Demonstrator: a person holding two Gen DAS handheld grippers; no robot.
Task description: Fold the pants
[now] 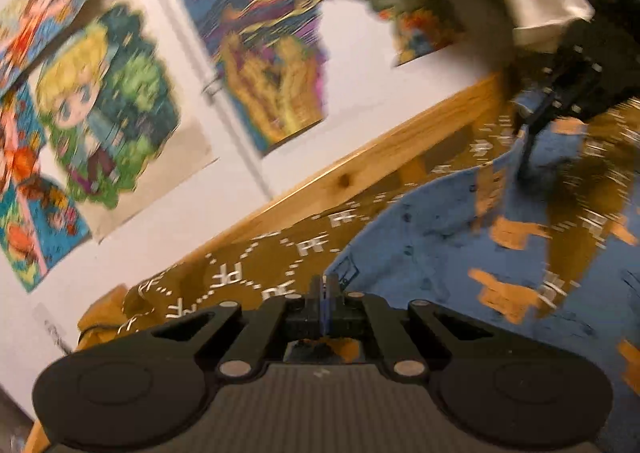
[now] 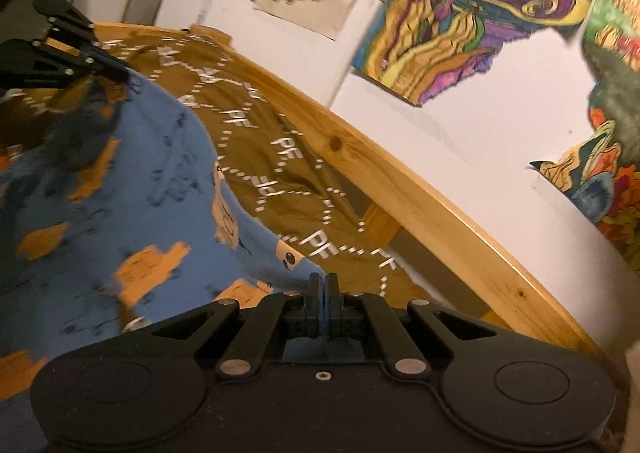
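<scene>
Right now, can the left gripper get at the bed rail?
Probably not freely: the left gripper is shut on the pants, as is the right gripper. The rail lies bare beyond the brown cover.

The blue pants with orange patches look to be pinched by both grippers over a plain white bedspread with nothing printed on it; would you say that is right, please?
Not quite: the bedspread is mustard brown with white letters and dotted lines, as the right wrist view shows. The rest stands: the left gripper and the right gripper are each shut on the blue pants with orange patches.
</scene>
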